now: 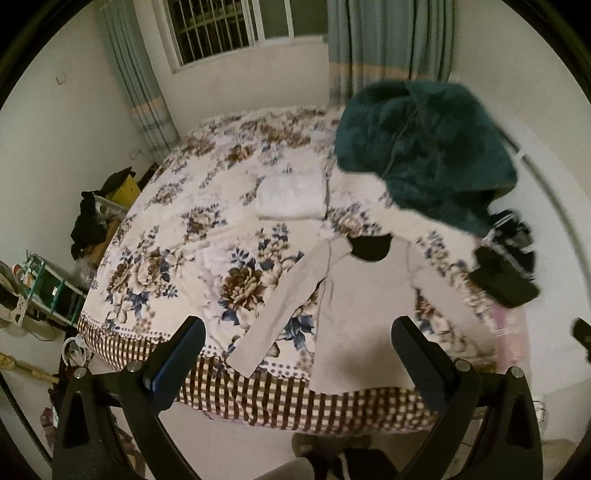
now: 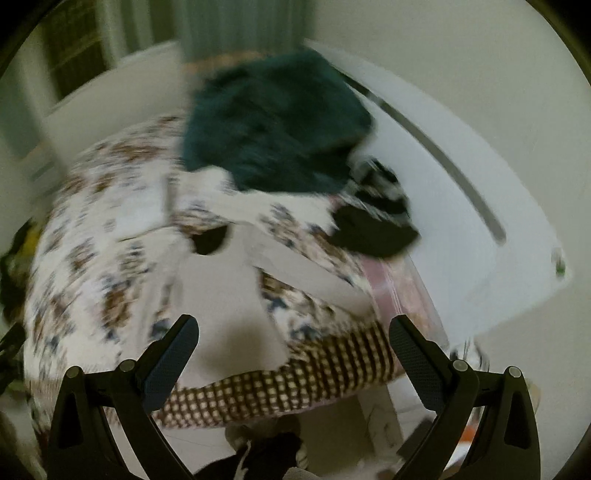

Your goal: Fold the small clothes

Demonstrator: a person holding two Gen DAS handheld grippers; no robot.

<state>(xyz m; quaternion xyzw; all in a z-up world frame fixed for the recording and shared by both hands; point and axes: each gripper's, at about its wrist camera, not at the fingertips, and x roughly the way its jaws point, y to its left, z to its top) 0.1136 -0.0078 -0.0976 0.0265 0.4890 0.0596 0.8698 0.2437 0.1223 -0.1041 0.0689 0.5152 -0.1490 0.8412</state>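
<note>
— While both my claws hang over the foot of the bed, where is the garment?

— My beige long-sleeved top (image 1: 364,295) lies spread flat, front up, on the floral bedspread (image 1: 177,236). Its hem reaches the checked border (image 1: 258,395) at the near edge. From my left wrist camera it sits around six o'clock, slightly toward five, with the dark neck opening (image 1: 370,248) pointing to twelve.

— And the sleeves?

— One sleeve (image 1: 284,306) runs out toward seven o'clock, straight and flat. The other (image 2: 314,284) stretches toward three o'clock in my right wrist view, which is smeared with blur.

— What are your claws doing?

— My left gripper (image 1: 299,332) is spread wide with nothing between its fingers, above the hem and apart from the cloth. My right gripper (image 2: 293,330) is likewise spread wide and holds nothing; the top's lower body shows between its fingers.

— What else is on the bed?

— A folded white piece (image 1: 291,195) lies at twelve o'clock beyond the collar, well apart from it. A dark teal fleece garment (image 1: 428,155) is heaped at one o'clock. Near the right edge, at about three o'clock, sits a pile of black clothes (image 1: 506,266). I cannot tell what each one is.

— And behind?

— Pale green curtains (image 1: 388,44) flank a barred window (image 1: 221,26).
</note>
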